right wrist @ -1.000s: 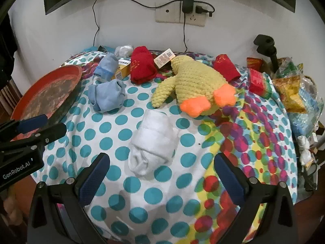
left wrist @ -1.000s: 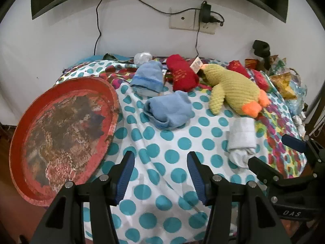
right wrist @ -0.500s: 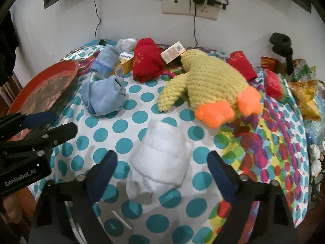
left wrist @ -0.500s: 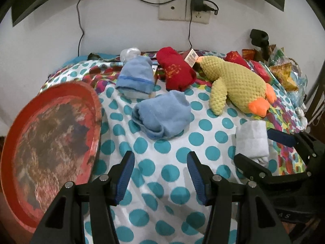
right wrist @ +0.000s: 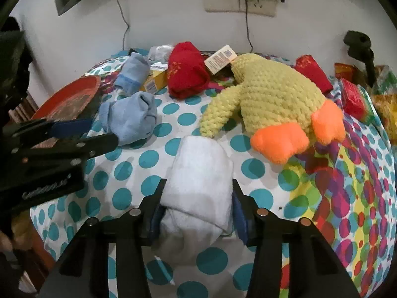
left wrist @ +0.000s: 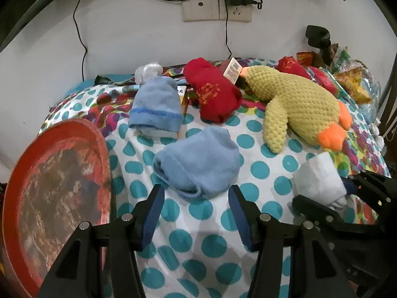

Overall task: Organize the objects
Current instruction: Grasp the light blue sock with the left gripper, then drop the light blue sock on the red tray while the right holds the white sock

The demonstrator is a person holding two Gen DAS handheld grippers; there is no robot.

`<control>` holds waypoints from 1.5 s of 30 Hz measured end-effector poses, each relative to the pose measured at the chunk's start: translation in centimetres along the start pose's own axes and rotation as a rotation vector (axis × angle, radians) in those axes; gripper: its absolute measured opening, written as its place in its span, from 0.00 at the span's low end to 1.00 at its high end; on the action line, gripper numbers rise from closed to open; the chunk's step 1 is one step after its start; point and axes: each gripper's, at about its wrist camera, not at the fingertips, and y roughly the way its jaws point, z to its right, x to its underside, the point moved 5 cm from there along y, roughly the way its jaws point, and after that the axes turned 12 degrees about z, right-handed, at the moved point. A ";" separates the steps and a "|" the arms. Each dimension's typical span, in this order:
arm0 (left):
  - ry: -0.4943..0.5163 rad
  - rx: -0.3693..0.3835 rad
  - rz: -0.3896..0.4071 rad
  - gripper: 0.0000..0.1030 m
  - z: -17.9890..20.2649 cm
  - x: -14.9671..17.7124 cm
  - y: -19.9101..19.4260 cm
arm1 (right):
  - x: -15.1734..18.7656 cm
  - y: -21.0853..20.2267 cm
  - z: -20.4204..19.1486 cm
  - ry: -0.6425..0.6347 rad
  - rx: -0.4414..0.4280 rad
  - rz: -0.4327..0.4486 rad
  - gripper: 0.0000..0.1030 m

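Note:
My right gripper (right wrist: 197,206) is shut on a rolled white sock (right wrist: 201,183) that lies on the polka-dot cloth; the white sock also shows in the left wrist view (left wrist: 318,178). My left gripper (left wrist: 196,208) is open, its fingertips just short of a crumpled light-blue sock (left wrist: 198,164), which also shows in the right wrist view (right wrist: 131,116). A second blue sock roll (left wrist: 156,106), a red sock (left wrist: 213,92) and a yellow knitted duck (left wrist: 297,106) lie further back. A red round tray (left wrist: 54,193) leans at the left edge.
A second red sock (right wrist: 312,74), a small yellow box (right wrist: 155,79) and snack packets (right wrist: 354,96) sit along the back and right. A wall socket with cables (left wrist: 218,5) is behind. The cloth (right wrist: 347,198) drops off at the front and right edges.
My right gripper moved forward and closed its jaws around the white sock. My left gripper moved forward toward the crumpled blue sock and stayed open.

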 end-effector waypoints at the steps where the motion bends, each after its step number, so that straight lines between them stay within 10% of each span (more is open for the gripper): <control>1: 0.009 -0.006 0.002 0.53 0.0 -0.2 0.2 | -0.1 0.0 0.0 0.001 -0.006 0.006 0.41; 29: 0.092 -0.029 -0.002 0.56 1.7 -1.4 5.0 | -0.1 0.7 0.8 0.025 -0.049 0.022 0.39; 45: 0.078 -0.016 0.022 0.33 1.6 -1.6 3.4 | -2.8 2.5 -0.1 -0.066 -0.085 0.043 0.39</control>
